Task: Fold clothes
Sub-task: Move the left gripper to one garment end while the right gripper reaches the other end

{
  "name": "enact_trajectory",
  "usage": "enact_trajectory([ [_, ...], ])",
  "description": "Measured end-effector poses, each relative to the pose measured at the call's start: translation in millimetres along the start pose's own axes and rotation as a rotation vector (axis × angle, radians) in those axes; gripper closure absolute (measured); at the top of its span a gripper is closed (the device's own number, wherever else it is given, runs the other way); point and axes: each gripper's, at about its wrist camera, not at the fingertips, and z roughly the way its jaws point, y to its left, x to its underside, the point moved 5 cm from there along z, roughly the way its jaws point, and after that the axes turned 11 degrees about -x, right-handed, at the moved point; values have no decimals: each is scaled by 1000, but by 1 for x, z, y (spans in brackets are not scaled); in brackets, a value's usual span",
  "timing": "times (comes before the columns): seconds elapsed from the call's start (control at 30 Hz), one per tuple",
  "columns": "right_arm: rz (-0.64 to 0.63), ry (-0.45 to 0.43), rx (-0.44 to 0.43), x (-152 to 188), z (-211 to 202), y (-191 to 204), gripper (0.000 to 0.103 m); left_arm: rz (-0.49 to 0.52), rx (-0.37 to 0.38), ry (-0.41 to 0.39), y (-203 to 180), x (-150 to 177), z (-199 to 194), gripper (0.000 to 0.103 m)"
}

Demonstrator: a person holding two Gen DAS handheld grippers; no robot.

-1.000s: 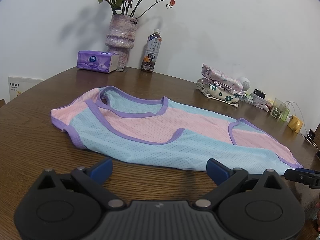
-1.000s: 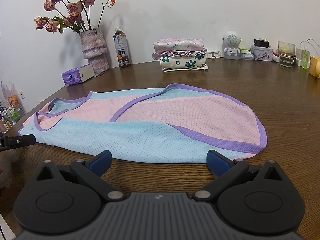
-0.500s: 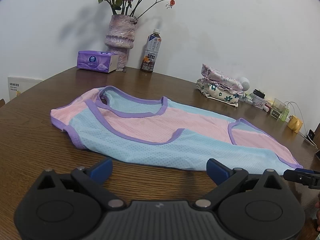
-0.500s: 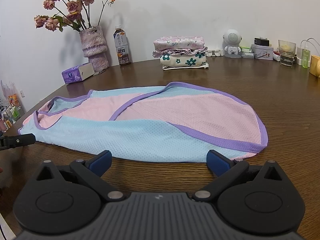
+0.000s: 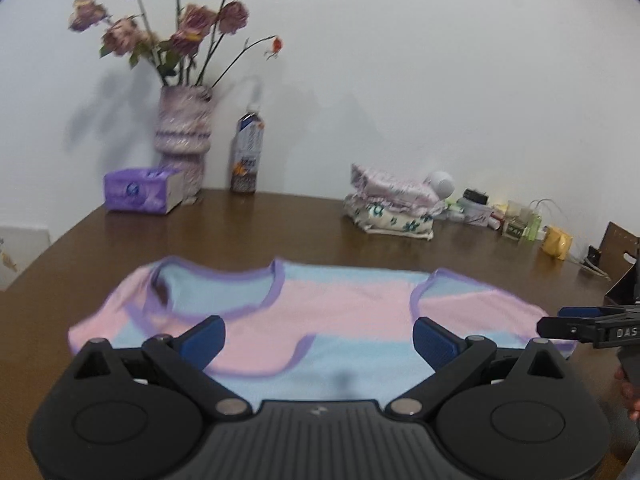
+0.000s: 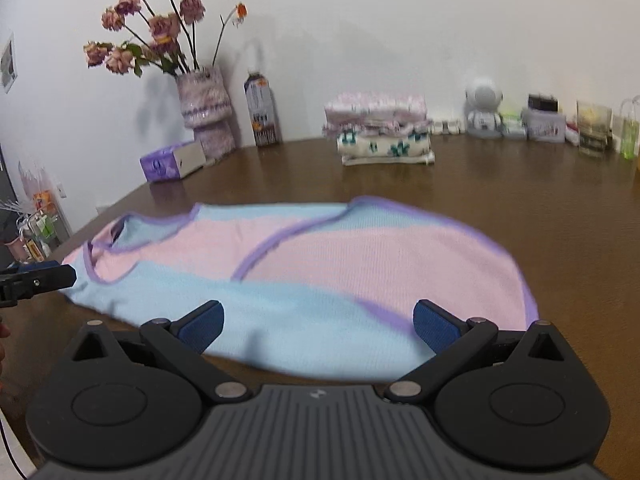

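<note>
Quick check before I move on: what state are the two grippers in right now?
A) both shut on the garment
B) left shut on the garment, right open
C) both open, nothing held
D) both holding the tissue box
C: the left gripper and right gripper both have their fingers spread wide over the garment, which lies flat on the table, ungripped.

one pink-and-blue garment [image 5: 320, 320] spread on the counter [image 5: 280, 232], one stack of folded clothes [image 5: 394, 212], one vase of roses [image 5: 182, 140], one bottle [image 5: 248, 152], one tissue box [image 5: 140, 192], one little robot figure [image 6: 484, 108], two grippers, left gripper [image 5: 318, 340] and right gripper [image 6: 318, 322]
</note>
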Motion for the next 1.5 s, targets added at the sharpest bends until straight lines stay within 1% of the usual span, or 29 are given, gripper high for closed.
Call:
enact_trajectory([
  [0.1,-5,-18,-13,-15,0,-4,0,42,22,-25,-3,-22,-1,3],
  [0.17,-22,-18,-23,-28,1,-7,0,94,37,-37,-6,-37,1,3],
  [0.27,-94,-2,-22,-48,4,-11,0,195,55,-22,-11,-56,10,3],
  [0.33,-153,20,-18,-60,8,-12,0,250,61,1,-14,-63,18,3],
  [0.47,-271,107,-33,-76,25,-13,0,338,78,52,-20,-75,35,3],
  [0.53,-323,139,-37,-79,34,-10,0,385,95,76,-24,-78,43,3],
  [0.63,-409,182,-49,-82,45,-4,0,465,97,102,-28,-80,54,3],
  [0.77,-524,244,-61,-95,57,2,1,620,112,129,-35,-93,71,3],
  [0.83,-580,278,-66,-103,63,4,1,709,111,131,-36,-110,83,4],
  [0.9,-636,311,-70,-112,69,6,1,790,129,130,-38,-125,94,6],
  [0.97,-676,336,-75,-122,75,7,1,854,157,147,-40,-134,108,10],
  [1.0,-682,345,-91,-129,80,7,1,878,171,162,-41,-136,116,13],
  [1.07,-685,371,-127,-142,91,5,1,892,205,208,-42,-137,136,17],
  [1.1,-680,389,-141,-145,99,4,1,897,223,234,-43,-135,147,21],
  [1.2,-681,468,-173,-144,129,-3,4,912,273,312,-45,-121,176,31],
  [1.3,-658,550,-197,-138,158,-15,15,910,313,381,-45,-107,205,39],
  [1.37,-629,595,-219,-134,176,-24,24,902,335,428,-43,-99,223,47],
  [1.4,-614,610,-232,-133,183,-28,26,896,346,450,-42,-96,232,54],
  [1.43,-600,624,-244,-132,190,-31,29,891,359,467,-41,-93,239,58],
  [1.5,-570,653,-270,-129,203,-38,33,890,381,497,-39,-89,251,60],
])
